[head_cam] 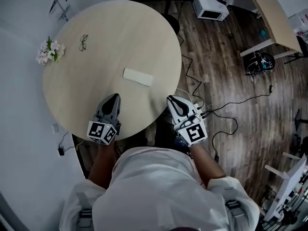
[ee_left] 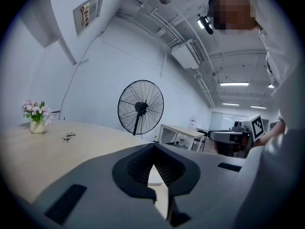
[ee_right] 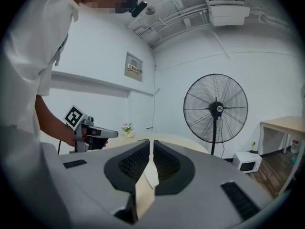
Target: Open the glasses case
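Head view: one glasses case [head_cam: 137,77] sits mid-table [head_cam: 72,95], its long axis roughly left-right with a slight tilt. It lies up-frame of both tools and between them. The left gripper [head_cam: 114,96] is over the table and I judge it slightly nearer. The right gripper [head_cam: 172,99] is off the rim, lower right. There's one pair of glasses [head_cam: 83,42] and one flower bunch [head_cam: 50,51], upper left.

Left gripper view: jaws together, nothing held, table straight ahead.

Right gripper view: jaws closed, empty.

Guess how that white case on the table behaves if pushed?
The case lies flat and low, so it probably won't tip or roll. The table looks smooth, so it likely slides or spins when nudged. Its straight edges suggest a stiff shell.
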`<state>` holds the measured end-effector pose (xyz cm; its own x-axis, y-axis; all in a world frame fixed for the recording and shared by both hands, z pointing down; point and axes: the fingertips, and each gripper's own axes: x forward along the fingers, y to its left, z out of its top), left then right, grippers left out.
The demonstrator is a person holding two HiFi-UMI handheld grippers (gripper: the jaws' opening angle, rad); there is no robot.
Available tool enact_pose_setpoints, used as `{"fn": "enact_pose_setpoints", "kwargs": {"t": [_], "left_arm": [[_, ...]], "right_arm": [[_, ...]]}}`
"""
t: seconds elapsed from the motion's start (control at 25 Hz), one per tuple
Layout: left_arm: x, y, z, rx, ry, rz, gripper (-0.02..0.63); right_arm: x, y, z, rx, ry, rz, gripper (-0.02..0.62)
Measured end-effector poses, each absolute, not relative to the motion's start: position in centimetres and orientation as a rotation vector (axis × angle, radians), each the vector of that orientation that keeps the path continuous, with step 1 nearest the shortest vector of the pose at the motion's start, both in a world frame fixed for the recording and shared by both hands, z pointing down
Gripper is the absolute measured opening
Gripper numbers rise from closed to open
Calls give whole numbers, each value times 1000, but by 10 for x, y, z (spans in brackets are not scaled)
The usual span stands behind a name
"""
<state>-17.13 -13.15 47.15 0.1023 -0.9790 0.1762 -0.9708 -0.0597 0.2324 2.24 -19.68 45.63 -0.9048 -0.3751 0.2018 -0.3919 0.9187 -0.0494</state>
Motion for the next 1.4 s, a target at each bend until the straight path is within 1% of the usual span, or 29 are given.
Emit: {"fn": "enact_pose_setpoints", "kwargs": {"t": [0.28, 0.4, 0.56, 0.84, 1.16, 1.4], "left_arm": [[-168, -176, 487, 1971, -2005, 16, 14], [-162, -185, 497, 1964, -2013, 68, 13], [-170, -186, 516, 1938, -2014, 99, 13], [-177, -178, 549, 2008, -1984, 109, 13], [-183, -169, 571, 2075, -1968, 47, 13], [-173, -166, 586, 2118, -1892, -3, 14]], "right_arm": [[-8, -255, 496, 216, -2851, 113, 36], [-18, -264, 523, 61, -2824, 9, 95], [-35, -265, 563, -78, -2726, -177, 132], [-59, -256, 599, -140, -2620, -437, 155], [-86, -241, 632, -212, -2508, -606, 193], [-89, -230, 666, -199, -2393, -770, 195]]}}
